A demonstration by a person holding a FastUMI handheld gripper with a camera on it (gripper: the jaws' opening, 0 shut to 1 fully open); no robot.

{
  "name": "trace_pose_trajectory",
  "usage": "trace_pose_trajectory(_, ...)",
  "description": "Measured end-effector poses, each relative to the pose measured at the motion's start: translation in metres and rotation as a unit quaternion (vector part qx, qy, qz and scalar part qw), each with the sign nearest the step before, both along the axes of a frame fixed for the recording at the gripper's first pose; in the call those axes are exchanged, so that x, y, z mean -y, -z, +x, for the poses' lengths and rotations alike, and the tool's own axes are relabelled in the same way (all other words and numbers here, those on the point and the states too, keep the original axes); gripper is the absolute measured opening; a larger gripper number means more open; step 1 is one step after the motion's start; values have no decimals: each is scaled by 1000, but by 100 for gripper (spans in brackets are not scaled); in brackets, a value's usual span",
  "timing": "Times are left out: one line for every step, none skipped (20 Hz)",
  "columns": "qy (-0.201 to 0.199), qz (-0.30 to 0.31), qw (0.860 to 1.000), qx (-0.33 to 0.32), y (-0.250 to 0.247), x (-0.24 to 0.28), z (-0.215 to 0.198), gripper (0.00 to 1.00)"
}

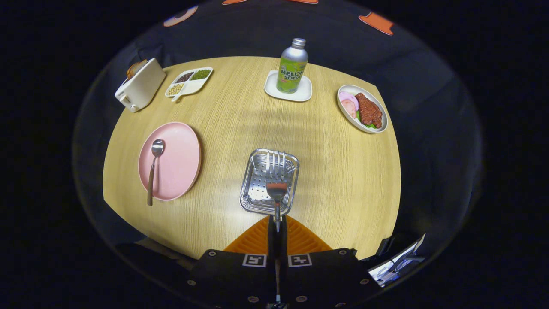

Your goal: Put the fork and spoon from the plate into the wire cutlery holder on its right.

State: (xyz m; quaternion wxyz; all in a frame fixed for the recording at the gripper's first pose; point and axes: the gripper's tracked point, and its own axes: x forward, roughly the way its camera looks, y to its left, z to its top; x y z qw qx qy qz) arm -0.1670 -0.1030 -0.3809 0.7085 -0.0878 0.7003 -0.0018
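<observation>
fork (276, 180) pinched in gripper (277, 225), above holder (257, 201)

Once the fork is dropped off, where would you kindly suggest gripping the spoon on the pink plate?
Probably mid-handle on the spoon, coming from above. It lies flat on the pink plate, bowl toward the far side, handle end jutting over the near rim, so the slim handle suits the fingers. The tool is shut on the fork above the wire holder.

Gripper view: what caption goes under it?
Fingers shut on fork over cutlery holder; spoon on plate.
</observation>
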Motion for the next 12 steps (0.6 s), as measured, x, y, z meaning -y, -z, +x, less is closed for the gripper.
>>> trace_pose_trajectory(-7,3,1000,-14,2,1,-2,4)
trace_pose_trajectory(-11,9,1000,-27,2,1,-4,4)
trace_pose_trajectory(-16,19,999,-42,4,-1,-7,4)
trace_pose_trajectory(-20,31,997,-61,5,-3,-11,4)
trace_pose_trajectory(-19,35,996,-77,6,-2,-13,4)
trace_pose_trajectory(-25,34,995,-91,8,1,-14,4)
trace_pose_trajectory(-32,28,994,-101,9,5,-13,4)
trace_pose_trajectory(-38,25,993,-109,10,7,-11,5)
trace_pose_trajectory(-36,26,992,-115,9,7,-8,5)
trace_pose_trajectory(-34,29,992,-122,11,6,-4,5)
trace_pose_trajectory(-35,31,991,-128,11,7,-2,5)
trace_pose_trajectory(-37,31,990,-134,13,9,1,5)
